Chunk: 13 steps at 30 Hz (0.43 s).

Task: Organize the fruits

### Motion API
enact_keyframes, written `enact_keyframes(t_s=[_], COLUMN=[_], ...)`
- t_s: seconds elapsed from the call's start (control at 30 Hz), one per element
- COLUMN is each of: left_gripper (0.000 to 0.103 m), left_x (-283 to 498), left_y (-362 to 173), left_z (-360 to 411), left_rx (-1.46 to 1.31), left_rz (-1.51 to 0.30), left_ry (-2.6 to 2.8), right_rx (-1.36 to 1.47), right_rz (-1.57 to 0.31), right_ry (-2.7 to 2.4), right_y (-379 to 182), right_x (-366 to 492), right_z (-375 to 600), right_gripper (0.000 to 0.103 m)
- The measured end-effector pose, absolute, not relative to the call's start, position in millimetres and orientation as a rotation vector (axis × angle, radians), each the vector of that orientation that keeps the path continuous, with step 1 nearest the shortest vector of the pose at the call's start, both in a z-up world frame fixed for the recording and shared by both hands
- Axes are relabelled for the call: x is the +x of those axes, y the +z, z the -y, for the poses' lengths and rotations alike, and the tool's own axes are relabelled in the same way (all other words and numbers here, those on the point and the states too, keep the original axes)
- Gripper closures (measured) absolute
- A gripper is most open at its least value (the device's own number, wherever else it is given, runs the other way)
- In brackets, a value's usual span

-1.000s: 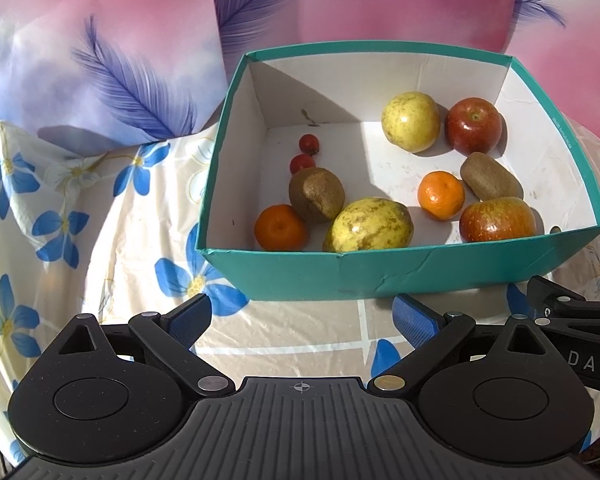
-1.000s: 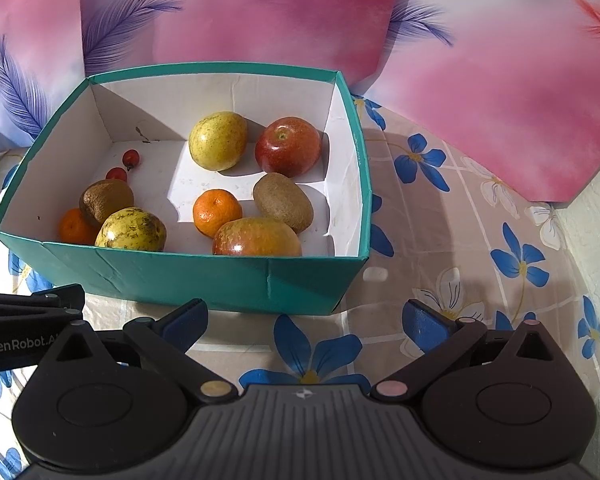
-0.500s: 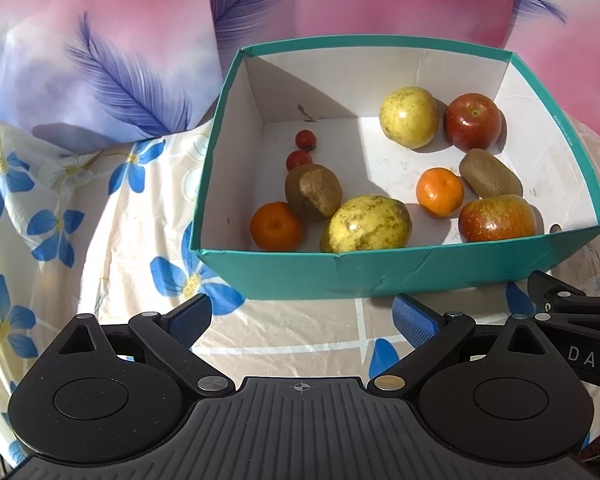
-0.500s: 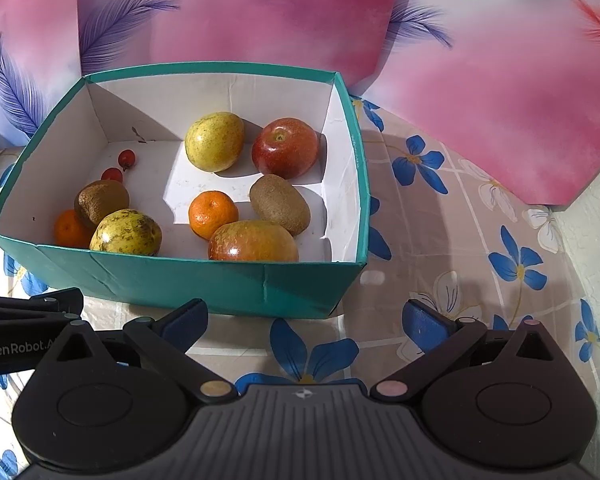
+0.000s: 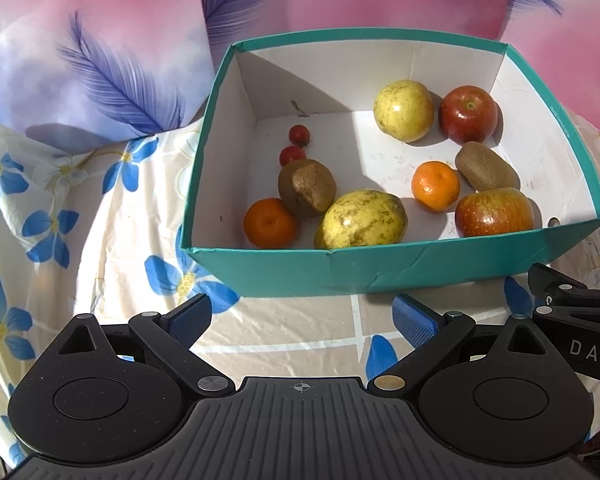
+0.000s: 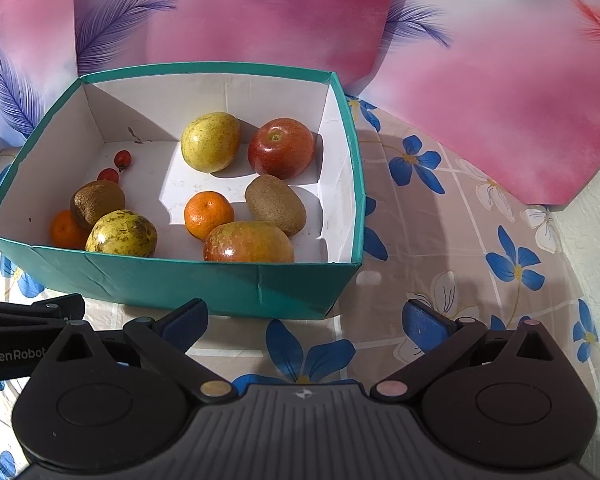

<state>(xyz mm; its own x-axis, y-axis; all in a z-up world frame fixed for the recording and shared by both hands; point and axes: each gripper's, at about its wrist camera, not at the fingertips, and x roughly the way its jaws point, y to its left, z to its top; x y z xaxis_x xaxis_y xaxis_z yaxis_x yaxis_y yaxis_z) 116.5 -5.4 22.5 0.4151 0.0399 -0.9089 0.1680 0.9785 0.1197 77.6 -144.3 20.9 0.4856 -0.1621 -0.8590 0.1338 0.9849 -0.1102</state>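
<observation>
A teal box (image 5: 380, 272) (image 6: 180, 276) with a white inside holds all the fruit: two yellow pears (image 5: 360, 220) (image 5: 403, 110), two red apples (image 5: 468, 114) (image 5: 494, 218), two kiwis (image 5: 306, 188) (image 5: 484, 166), two mandarins (image 5: 270, 223) (image 5: 435, 185) and two small red cherry tomatoes (image 5: 294, 145). My left gripper (image 5: 302, 316) is open and empty, just in front of the box's near wall. My right gripper (image 6: 306, 318) is open and empty, in front of the box's near right corner.
The box stands on a cloth with blue flowers (image 6: 460, 240). Pink and purple feather-print panels (image 6: 480, 60) stand behind it. A white wall (image 6: 596, 208) is at the far right. Each gripper's side shows at the edge of the other's view.
Both views have shifted slightly, so the box sits a little further left and lower in each. Both grippers stay open. The fruit has not moved.
</observation>
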Motion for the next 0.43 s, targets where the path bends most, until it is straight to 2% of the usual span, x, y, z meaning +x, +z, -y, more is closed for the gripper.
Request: enact_keyframes(t_s=[0.43], left_gripper=[0.005], left_x=[115.5], left_y=[20.8], left_z=[10.2], left_rx=[0.239], left_rz=[-1.125], left_ry=[-0.086], right_rx=[-0.032], right_rz=[-1.049], right_ry=[-0.182], right_y=[19.8], right_x=[80.2], right_z=[145.6], right_gripper=[0.000])
